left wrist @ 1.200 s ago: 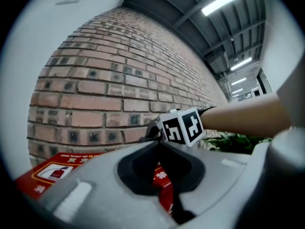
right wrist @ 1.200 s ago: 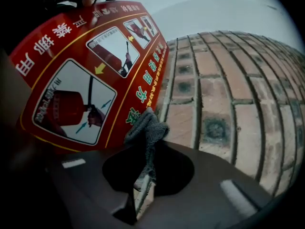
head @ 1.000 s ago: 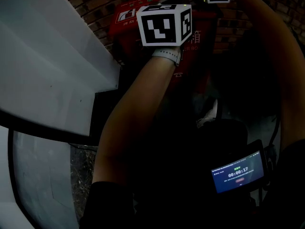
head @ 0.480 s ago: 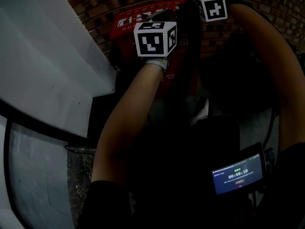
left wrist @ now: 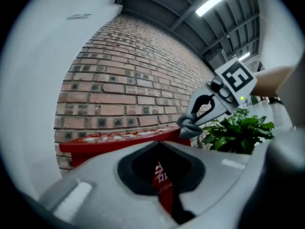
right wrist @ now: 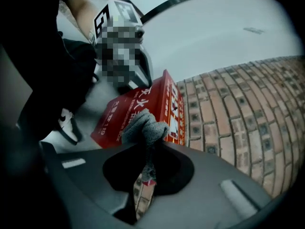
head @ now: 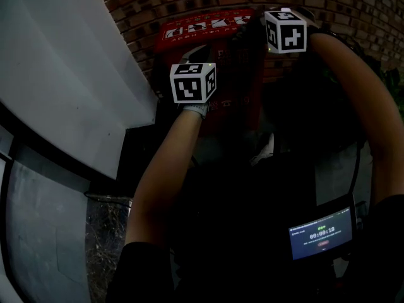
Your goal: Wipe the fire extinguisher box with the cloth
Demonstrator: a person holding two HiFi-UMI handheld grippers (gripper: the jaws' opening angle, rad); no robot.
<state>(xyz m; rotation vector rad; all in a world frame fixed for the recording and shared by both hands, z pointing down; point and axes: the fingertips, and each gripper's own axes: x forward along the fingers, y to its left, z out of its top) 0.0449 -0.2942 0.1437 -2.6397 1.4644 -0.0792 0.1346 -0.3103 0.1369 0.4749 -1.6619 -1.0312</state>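
Note:
The red fire extinguisher box [head: 214, 27] stands against a brick wall, its lettered top and front in view. My right gripper [head: 255, 30] is over the box's right top edge, shut on a bunched grey cloth [right wrist: 143, 125]. In the left gripper view the cloth [left wrist: 190, 126] hangs at the box's [left wrist: 119, 140] right top corner; whether it touches I cannot tell. My left gripper [head: 192, 55] is in front of the box's upper front face. Its jaws [left wrist: 159, 147] are shut with nothing between them.
A brick wall [head: 353, 5] runs behind the box. A pale slanted panel [head: 63, 74] fills the left side. A green plant [left wrist: 238, 130] grows to the right of the box. A small lit screen [head: 320, 233] hangs at my waist. A shoe [right wrist: 69, 125] is on the floor below.
The view has tilted up, so more of the box's top and the wall show. Both grippers sit lower in the picture; the right one, cut off at the top before, is now in full view.

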